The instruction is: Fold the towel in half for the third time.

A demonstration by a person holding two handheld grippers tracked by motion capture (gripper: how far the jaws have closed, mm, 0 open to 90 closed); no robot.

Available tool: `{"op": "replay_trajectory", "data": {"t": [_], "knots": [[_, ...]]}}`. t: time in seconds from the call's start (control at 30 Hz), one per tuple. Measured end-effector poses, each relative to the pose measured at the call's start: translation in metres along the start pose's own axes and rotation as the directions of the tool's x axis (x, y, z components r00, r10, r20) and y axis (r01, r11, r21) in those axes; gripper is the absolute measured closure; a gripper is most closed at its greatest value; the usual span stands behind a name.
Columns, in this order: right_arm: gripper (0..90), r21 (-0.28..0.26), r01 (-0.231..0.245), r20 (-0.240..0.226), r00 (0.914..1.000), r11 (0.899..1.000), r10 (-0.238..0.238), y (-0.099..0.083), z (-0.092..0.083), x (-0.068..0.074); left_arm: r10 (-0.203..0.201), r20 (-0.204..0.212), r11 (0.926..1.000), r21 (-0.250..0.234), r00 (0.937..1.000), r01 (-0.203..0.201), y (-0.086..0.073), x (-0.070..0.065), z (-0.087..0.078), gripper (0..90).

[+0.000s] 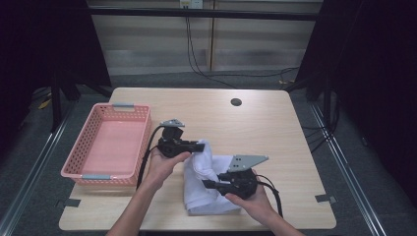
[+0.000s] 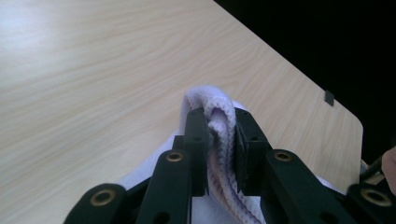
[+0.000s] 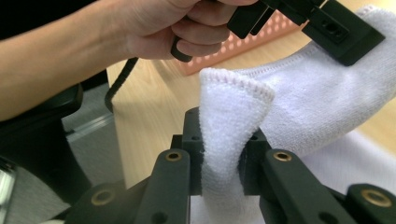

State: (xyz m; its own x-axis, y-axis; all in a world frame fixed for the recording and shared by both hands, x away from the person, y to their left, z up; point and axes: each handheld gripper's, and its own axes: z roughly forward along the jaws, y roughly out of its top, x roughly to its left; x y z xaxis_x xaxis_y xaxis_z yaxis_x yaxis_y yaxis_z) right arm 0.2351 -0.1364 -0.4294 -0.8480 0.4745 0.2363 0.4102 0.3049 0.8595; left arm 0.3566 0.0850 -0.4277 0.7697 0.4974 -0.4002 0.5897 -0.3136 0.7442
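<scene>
A white towel point(image 1: 204, 184) lies folded near the table's front edge, between my two hands. My left gripper point(image 1: 200, 146) is shut on the towel's upper corner; in the left gripper view a rolled edge of the towel point(image 2: 219, 121) is pinched between the black jaws. My right gripper point(image 1: 205, 183) is shut on the towel's near edge, and in the right gripper view a stitched corner of the towel point(image 3: 229, 121) stands up between its jaws. The left gripper point(image 3: 345, 37) also appears there, clamped on the cloth at the upper right.
A pink perforated basket point(image 1: 78, 162) stands empty on the table's left side, close to the left hand. A round cable hole point(image 1: 236, 102) sits near the table's far edge. Tape marks lie at the front corners.
</scene>
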Motion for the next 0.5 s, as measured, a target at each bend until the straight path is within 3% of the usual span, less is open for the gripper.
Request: {"op": "replay_trajectory", "data": {"t": [0.1, 0.23, 0.33, 0.37, 0.43, 0.5], "knots": [[77.6, -0.017, -0.054, 0.017, 0.9984, 0.998, 0.054, -0.016, -0.011, -0.003, -0.002, 0.019, 0.9999, 0.012, 0.9998, 0.002, -0.001, -0.005, 0.015, 74.1], [77.0, 0.003, -0.101, 0.058, 0.9932, 0.995, 0.101, -0.040, -0.021, -0.004, 0.003, 0.041, 0.9996, 0.029, 0.9991, -0.005, -0.004, -0.009, 0.035, 71.9], [73.8, 0.008, -0.111, 0.087, 0.9901, 0.994, 0.110, -0.050, -0.026, -0.004, 0.022, 0.040, 0.9992, 0.033, 0.9990, -0.023, -0.005, -0.012, 0.045, 64.7], [67.8, 0.016, -0.139, 0.116, 0.9838, 0.990, 0.136, -0.057, -0.032, -0.007, 0.007, 0.053, 0.9999, 0.007, 0.9986, -0.007, -0.005, -0.012, 0.052, 61.3], [60.4, 0.041, -0.135, 0.143, 0.9814, 0.990, 0.128, -0.062, -0.038, -0.009, -0.002, 0.082, 0.9998, -0.020, 0.9967, 0.003, -0.002, -0.013, 0.053, 51.2], [51.6, 0.056, -0.136, 0.177, 0.9764, 0.989, 0.124, -0.064, -0.046, -0.012, 0.011, 0.076, 0.9987, -0.050, 0.9970, -0.007, 0.001, -0.017, 0.046, 43.6]]}}
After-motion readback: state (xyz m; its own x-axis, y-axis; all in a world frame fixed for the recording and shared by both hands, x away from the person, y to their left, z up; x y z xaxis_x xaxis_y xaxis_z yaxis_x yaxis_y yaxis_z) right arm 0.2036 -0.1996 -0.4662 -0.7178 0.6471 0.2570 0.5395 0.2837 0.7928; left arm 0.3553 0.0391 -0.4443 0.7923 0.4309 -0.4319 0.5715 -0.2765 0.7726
